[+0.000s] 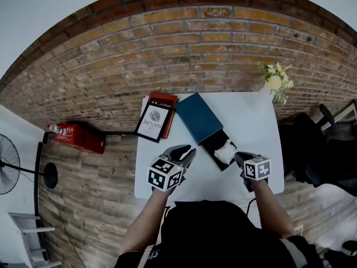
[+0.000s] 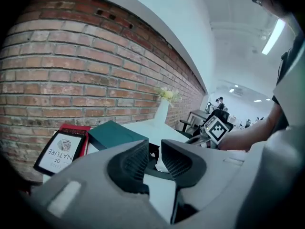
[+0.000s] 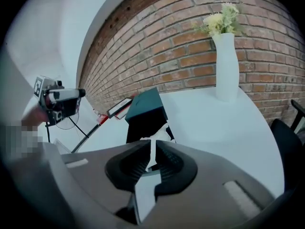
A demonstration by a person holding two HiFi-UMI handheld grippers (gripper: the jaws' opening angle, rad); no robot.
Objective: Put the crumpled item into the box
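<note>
Crumpled white paper (image 1: 226, 151) is sitting in the open black end of the box (image 1: 196, 116) (teal lid slid partway back) on the white tabletop (image 1: 254, 124). Left tool (image 1: 187, 153) hovers just left of the box, jaws partly apart, nothing between them. Right tool (image 1: 240, 159) is just beside the box's open end, jaws down to a thin slit, gripping nothing. Books (image 1: 156, 119) lie left of the box.

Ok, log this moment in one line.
crumpled paper: in box | left gripper: open, empty | right gripper: narrow gap, empty
</note>
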